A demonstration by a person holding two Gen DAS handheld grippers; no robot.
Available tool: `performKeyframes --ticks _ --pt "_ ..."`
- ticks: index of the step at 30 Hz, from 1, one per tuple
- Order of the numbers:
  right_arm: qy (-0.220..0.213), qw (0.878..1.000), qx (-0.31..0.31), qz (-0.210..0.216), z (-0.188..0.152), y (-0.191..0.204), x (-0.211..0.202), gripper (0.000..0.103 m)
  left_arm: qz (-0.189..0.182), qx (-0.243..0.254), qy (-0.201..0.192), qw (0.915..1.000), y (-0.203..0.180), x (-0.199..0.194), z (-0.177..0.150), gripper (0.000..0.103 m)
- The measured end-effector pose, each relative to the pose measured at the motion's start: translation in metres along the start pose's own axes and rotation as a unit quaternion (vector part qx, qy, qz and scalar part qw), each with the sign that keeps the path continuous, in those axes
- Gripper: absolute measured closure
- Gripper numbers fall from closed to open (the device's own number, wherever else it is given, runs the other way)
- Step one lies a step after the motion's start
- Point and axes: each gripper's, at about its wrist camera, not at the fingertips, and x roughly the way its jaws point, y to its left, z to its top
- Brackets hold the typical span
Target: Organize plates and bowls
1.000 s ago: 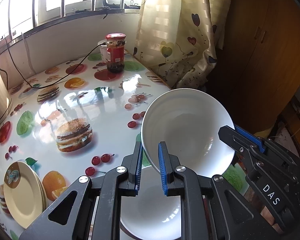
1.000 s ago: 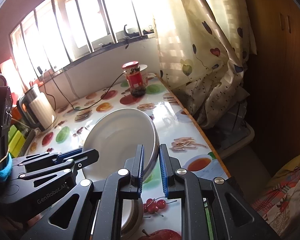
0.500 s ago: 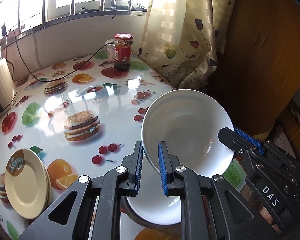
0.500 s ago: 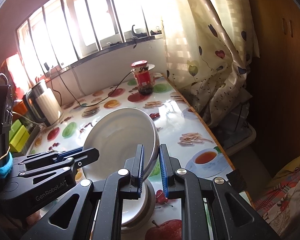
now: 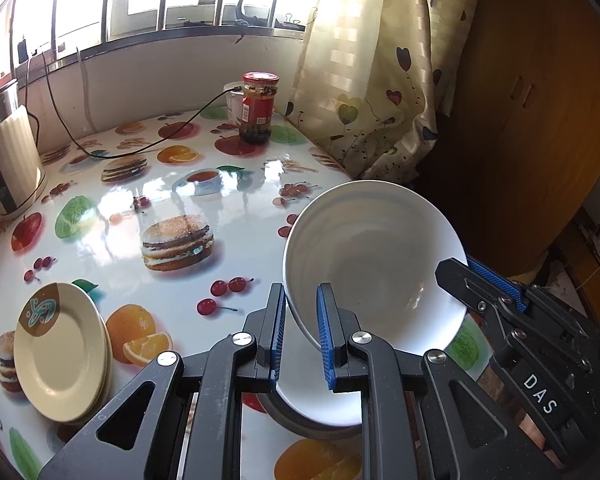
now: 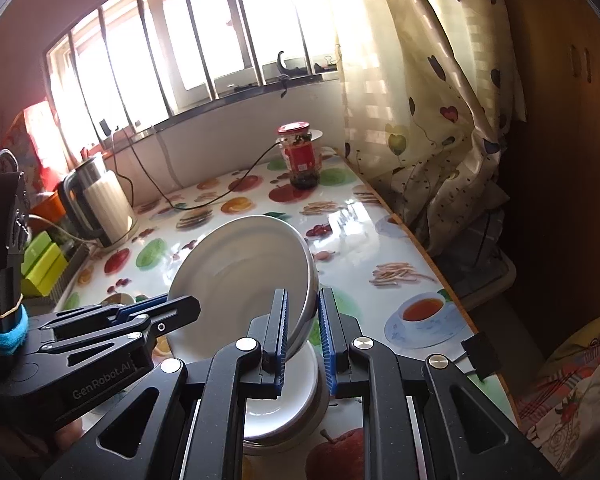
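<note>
Both claws, left claw (image 5: 298,336) and right claw (image 6: 303,340), pinch the white bowl (image 5: 374,264), now lifted higher above the lower bowl (image 5: 320,404), unstacking it.

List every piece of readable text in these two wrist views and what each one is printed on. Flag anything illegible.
"DAS": on the right gripper, seen in the left wrist view.
"GenRobot.AI": on the left gripper, seen in the right wrist view.
Red label on the jar: print too small to read.
Plate emblem: a design, no legible words.
</note>
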Motion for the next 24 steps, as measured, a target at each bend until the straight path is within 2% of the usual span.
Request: performKeyframes --ticks 24 --pt "0.008 1.000 0.003 0.012 -0.024 0.011 -0.006 0.088 0.000 -0.015 0.004 0.9999 0.006 -0.009 -0.030 0.086"
